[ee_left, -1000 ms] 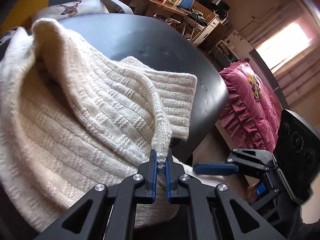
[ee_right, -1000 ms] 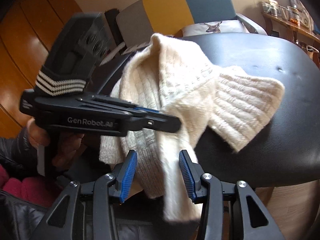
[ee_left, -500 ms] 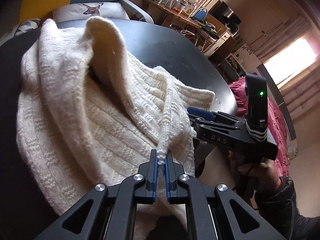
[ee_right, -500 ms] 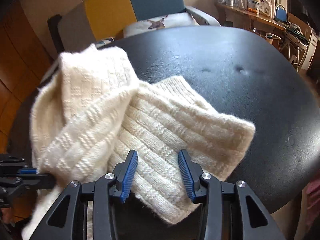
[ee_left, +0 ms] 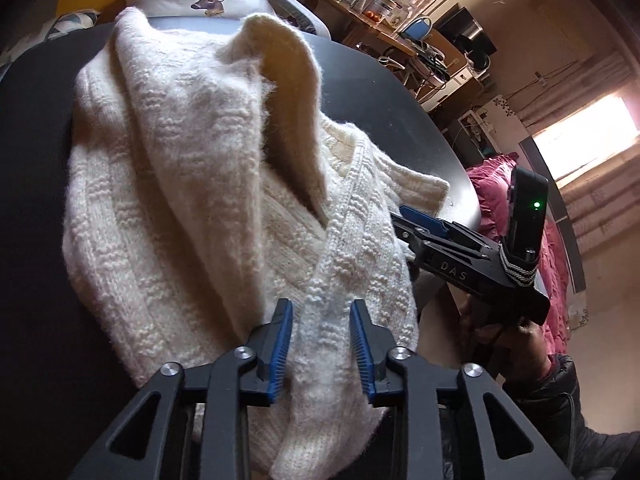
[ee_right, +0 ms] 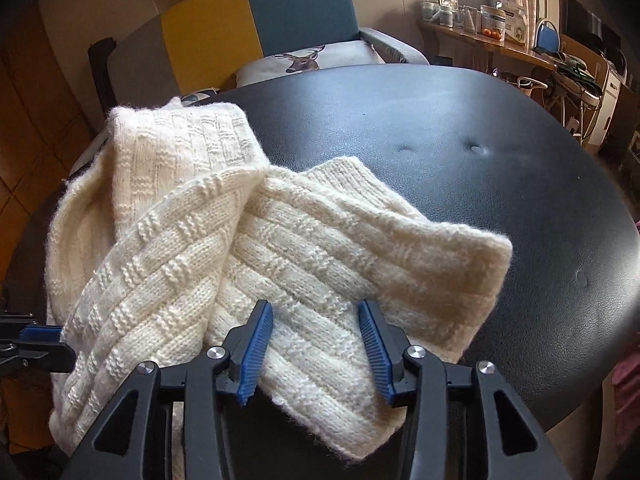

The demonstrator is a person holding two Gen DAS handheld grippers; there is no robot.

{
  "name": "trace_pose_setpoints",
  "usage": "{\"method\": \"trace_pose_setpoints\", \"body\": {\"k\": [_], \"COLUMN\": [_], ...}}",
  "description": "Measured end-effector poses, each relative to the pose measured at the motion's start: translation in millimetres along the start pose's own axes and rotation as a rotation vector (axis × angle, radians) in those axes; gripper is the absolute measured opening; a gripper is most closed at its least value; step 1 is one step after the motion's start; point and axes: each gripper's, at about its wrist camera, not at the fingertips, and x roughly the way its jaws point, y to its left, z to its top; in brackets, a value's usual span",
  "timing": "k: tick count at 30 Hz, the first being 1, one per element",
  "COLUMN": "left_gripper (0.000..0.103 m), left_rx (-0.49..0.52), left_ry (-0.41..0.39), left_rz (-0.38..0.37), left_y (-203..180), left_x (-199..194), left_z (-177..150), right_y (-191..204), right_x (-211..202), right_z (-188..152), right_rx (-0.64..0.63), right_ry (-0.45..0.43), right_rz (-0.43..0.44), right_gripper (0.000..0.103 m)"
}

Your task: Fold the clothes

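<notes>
A: Both claws gape: left claw (ee_left: 320,344) straddles a knitted edge band, right claw (ee_right: 316,344) the end panel.
B: The cream knit sweater (ee_right: 224,240) lies rumpled on the black worktop (ee_right: 460,152). Flatten layers before creasing, I'd say.

Yellow-and-blue chair (ee_right: 256,24), cluttered shelf (ee_right: 480,36) (bright window (ee_left: 584,152)).
</notes>
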Motion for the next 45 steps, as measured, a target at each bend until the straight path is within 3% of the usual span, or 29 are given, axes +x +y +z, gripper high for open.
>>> {"method": "trace_pose_setpoints", "body": {"k": [1,2,3,4,5,10,14,19,29,37,45], "left_gripper": [0.049,0.047,0.037,0.012,0.006,0.005,0.005,0.005,0.005,0.005,0.006], "left_rx": [0.008,0.015,0.023,0.03,0.038,0.025,-0.06,-0.132,-0.285,-0.406,-0.473], "left_ry": [-0.003,-0.005,-0.008,-0.01,-0.013,-0.059,-0.183,-0.342,-0.407,-0.38,-0.334], "left_rz": [0.005,0.01,0.016,0.021,0.026,0.032,0.009,0.075,0.304,0.446,0.444], "left_y": [-2,-4,-6,-8,-10,-10,8,41,139,192,225], "left_x": [0,1,1,2,2,-5,-45,-107,-174,-171,-174], "left_z": [-1,-1,-2,-2,-3,-4,-4,1,-23,-50,-72], "right_y": [1,1,2,3,3,8,13,17,21,27,31], "right_x": [1,1,2,3,3,5,7,10,15,19,22], "right_z": [1,1,2,2,3,2,2,4,7,10,14], "right_rx": [-0.001,0.001,0.003,0.004,0.005,-0.021,-0.047,-0.064,-0.072,-0.087,-0.08], "right_ry": [0.0,0.001,0.002,0.002,0.002,-0.005,-0.004,0.002,0.005,0.02,0.023], "right_rz": [0.0,0.002,0.005,0.007,0.01,0.003,-0.015,-0.03,-0.053,-0.075,-0.102], "right_gripper": [0.049,0.05,0.051,0.053,0.054,0.057,0.059,0.061,0.063,0.066,0.067]}}
